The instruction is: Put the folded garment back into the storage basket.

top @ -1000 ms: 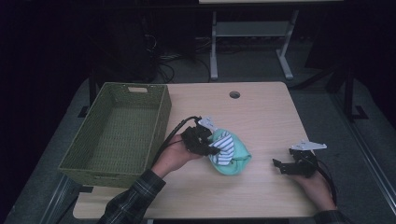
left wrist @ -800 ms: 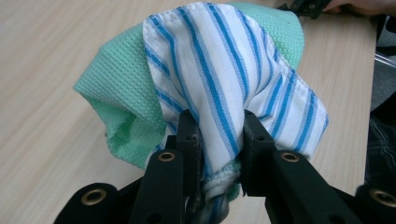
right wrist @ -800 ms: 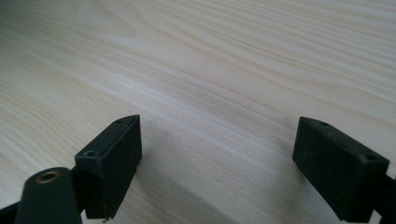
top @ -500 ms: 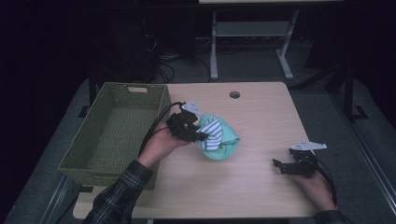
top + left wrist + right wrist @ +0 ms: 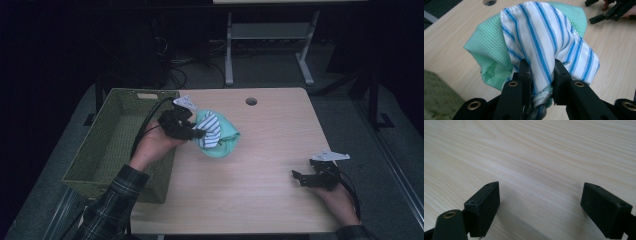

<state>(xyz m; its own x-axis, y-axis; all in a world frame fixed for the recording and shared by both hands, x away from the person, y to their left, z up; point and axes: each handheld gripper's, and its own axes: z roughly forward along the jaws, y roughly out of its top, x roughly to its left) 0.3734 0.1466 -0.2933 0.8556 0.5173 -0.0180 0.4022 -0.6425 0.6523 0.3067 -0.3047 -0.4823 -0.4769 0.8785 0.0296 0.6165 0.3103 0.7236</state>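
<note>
The left gripper point(image 5: 197, 134) is pinching a bundle of two cloths: one blue-striped white cloth point(image 5: 544, 42) and one green cloth point(image 5: 491, 47). The bundle hangs in the air near the table's point(image 5: 280, 130) back left corner, just beside the one green woven basket point(image 5: 107, 145). I think it goes in there next, so the hand must reach over the rim, then let go. The right gripper point(image 5: 301, 178) rests near the table's front right corner, jaws wide apart and holding nothing.

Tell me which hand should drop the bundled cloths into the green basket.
Left. The left gripper is already shut on the striped cloth and the green cloth, right beside the basket. The right gripper rests open on the table, far from both.
</note>
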